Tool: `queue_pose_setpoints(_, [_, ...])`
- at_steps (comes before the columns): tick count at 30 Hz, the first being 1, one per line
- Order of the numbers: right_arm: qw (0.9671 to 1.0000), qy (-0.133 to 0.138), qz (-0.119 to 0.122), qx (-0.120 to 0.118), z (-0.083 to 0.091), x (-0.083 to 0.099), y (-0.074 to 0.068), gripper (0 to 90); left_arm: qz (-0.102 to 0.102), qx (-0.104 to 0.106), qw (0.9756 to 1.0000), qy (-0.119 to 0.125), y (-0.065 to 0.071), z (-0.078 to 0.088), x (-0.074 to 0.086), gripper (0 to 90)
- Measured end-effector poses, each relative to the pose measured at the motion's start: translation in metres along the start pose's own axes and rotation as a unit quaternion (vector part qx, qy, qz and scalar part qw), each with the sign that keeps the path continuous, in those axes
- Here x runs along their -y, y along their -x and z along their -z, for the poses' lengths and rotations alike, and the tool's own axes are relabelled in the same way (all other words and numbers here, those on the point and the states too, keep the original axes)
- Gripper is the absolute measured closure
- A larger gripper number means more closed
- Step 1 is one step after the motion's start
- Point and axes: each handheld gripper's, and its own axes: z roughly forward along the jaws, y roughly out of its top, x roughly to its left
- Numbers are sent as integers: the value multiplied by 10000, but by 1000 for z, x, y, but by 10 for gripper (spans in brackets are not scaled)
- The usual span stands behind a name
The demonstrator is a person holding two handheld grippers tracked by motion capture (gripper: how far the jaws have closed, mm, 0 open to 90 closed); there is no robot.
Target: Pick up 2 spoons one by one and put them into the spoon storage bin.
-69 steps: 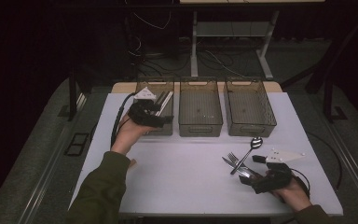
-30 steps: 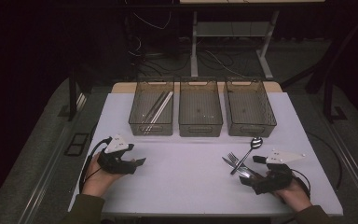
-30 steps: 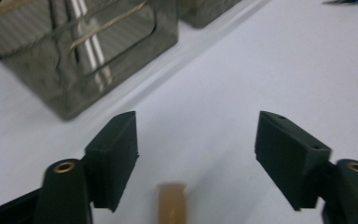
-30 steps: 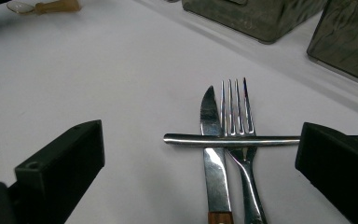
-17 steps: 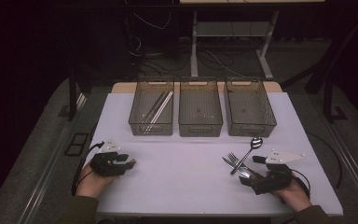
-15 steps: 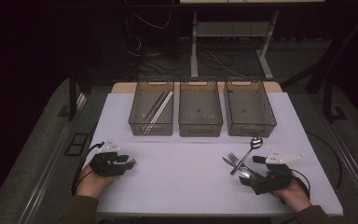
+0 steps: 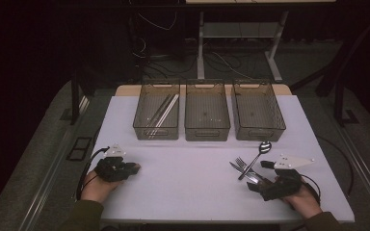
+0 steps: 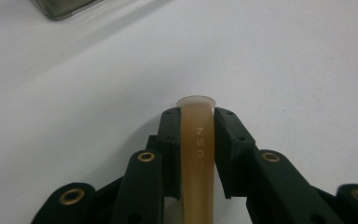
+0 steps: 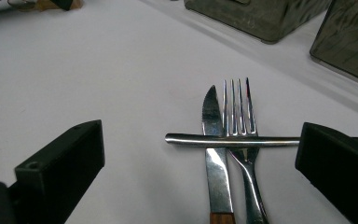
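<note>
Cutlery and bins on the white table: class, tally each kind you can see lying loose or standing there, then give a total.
Bins: 3
Knife: 1
Fork: 1
Spoon: 1
Total: 6

Left out: the thin rods lying in the leftmost bin, whose kind and number cannot be told.
</note>
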Motion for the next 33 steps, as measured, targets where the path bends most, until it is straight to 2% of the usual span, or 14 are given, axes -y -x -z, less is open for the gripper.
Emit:
queue_pose_setpoints(4, [10000, 4, -4, -4, 0, 0, 0, 15, 47, 34, 10000, 59, -1, -1, -1, 731])
queue_pose_setpoints(6, [10000, -2, -5, -11, 0, 0, 0, 14, 144, 151, 9998, 74, -1, -2, -2, 732])
queue_pose_setpoints(13, [10000, -5, -6, -11, 0, 0, 0, 14, 282, 259, 9992, 101, 7, -5, -12, 733])
queue_pose_setpoints(15, [10000, -7, -14, -9, 0, 0, 0, 14, 212, 263, 9994, 117, 10, -6, -16, 733])
queue_pose_setpoints(26, [10000, -28, -7, -25, -2, 0, 0, 15, 162, 459, 9984, 294, 30, -11, -40, 736])
queue_pose_setpoints(28, [10000, -27, -5, -26, -2, 0, -1, 15, 78, 471, 9982, 353, 32, -11, -45, 736])
queue_pose_setpoints(33, [10000, -26, -7, -12, -2, 0, 0, 14, 117, 613, 9966, 531, 36, -12, -57, 737])
